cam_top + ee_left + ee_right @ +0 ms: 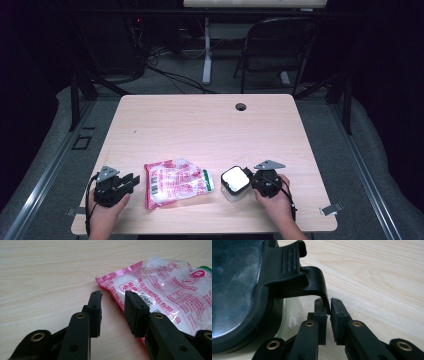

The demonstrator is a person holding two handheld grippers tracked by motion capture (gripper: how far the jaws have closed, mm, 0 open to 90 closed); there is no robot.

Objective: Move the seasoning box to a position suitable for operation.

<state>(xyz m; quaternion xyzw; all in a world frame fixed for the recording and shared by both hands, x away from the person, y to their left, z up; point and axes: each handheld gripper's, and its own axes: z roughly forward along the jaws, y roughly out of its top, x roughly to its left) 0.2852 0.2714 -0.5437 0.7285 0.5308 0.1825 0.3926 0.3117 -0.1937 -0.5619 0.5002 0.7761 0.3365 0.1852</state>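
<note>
high view shows a pale wooden table (200, 120) with a person's two hands coming in from the bottom edge, each holding a black gripper. left gripper (131, 182) rests on the tabletop near the left front corner, its jaws pointing toward a pink and clear plastic bag (176, 182) of white grains lying flat just beside it. left gripper view puts those jaws (113, 305) apart with bare wood between them; the bag (165, 287) lies just past the far jaw, whose tip sits at the bag's printed pink edge, and whether it touches i cannot tell. right gripper (249, 175) lies at the right front, up against a small clear container (235, 183) with a dark-rimmed lid that stands to the right of the bag. right gripper view shows the two pads (328, 312) nearly together, pinched on the thin black latch tab (317, 285) that curls down off the lid's edge, while the container's glassy wall (289, 317) shows below the lid at the left. bag and container sit near each other but apart, between the two grippers.
</note>
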